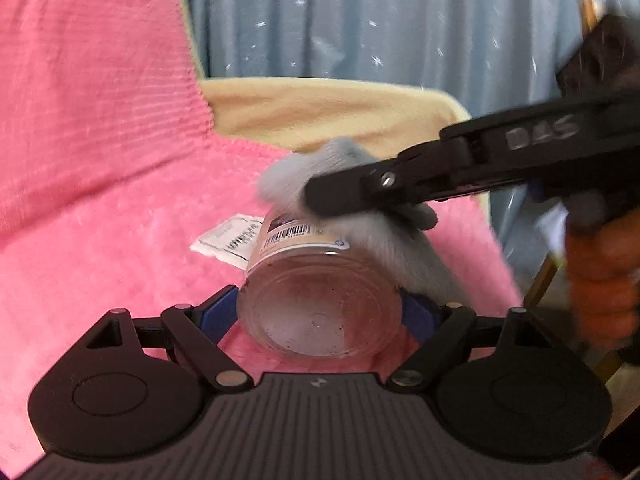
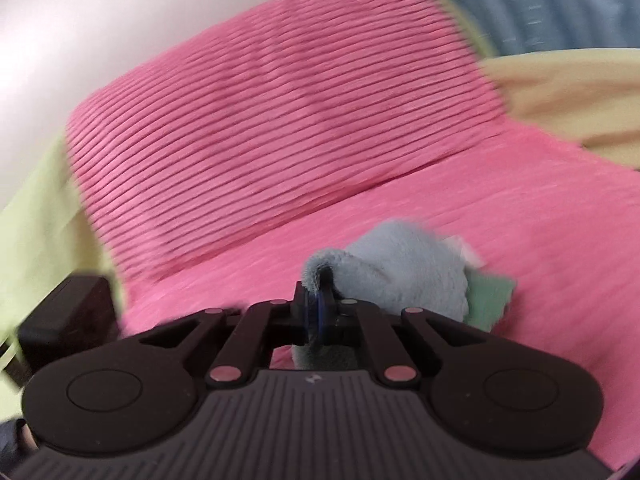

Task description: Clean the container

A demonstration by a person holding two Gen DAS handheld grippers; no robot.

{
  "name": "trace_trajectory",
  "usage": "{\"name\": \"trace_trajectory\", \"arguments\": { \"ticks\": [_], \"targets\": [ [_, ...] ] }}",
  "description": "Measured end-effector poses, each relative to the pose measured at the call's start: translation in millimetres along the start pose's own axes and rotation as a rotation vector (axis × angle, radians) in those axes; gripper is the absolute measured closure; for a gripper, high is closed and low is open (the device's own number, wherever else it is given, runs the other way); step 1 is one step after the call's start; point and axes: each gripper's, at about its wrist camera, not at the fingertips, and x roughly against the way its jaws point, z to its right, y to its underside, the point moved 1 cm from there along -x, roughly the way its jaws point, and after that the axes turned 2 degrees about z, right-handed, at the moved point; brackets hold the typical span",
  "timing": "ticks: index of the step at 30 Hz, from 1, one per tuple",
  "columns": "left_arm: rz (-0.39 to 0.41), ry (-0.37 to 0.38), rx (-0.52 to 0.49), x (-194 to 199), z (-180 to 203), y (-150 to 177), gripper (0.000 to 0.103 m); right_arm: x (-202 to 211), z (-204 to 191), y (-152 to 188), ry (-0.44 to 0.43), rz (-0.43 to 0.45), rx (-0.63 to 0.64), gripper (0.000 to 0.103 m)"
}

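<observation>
The clear container (image 1: 320, 308) lay tipped on its side, base toward the camera, over the pink blanket (image 1: 120, 248), clamped between the blue pads of the left gripper (image 1: 318, 312). The right gripper (image 2: 320, 308) was pinched tight on a grey cloth (image 2: 400, 276), which pressed against the container's labelled wall; both views were motion-blurred.

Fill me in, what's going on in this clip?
A person is wiping a jar with two handheld grippers. The left gripper is shut on a clear plastic jar, held with its bottom toward the camera over a pink blanket. The right gripper is shut on a grey cloth and presses it against the jar's labelled side. Specks of dirt still show on the jar's bottom. A white tag lies on the blanket behind the jar.
</observation>
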Motion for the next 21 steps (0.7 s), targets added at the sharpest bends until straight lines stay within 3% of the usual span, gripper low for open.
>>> {"name": "trace_trajectory", "arguments": {
  "ticks": [4, 7, 9, 14, 17, 19, 21],
  "targets": [
    [-0.004, -0.034, -0.128, -1, 16, 1, 0.018, -3, 1, -1, 0.011, 0.003, 0.026, 0.102],
    [-0.001, -0.040, -0.157, -2, 20, 0, 0.018, 0, 23, -8, 0.123, 0.077, -0.042, 0.102],
    [0.001, -0.043, -0.168, -3, 21, 0, 0.018, 2, 31, -10, 0.144, 0.097, -0.080, 0.102],
    [0.000, -0.044, -0.172, -2, 22, 1, 0.018, -3, 8, 0, 0.039, 0.039, -0.022, 0.101],
    [-0.002, -0.041, -0.163, 1, 22, 3, 0.018, -9, -7, 3, 0.020, 0.010, 0.060, 0.102],
    [0.000, -0.043, -0.167, 3, 23, 4, 0.018, -10, 0, 0, 0.046, 0.025, 0.049, 0.102],
    [0.000, -0.048, -0.181, 3, 26, 4, 0.018, -5, 16, -6, 0.129, 0.079, -0.023, 0.102]
  ]
}}
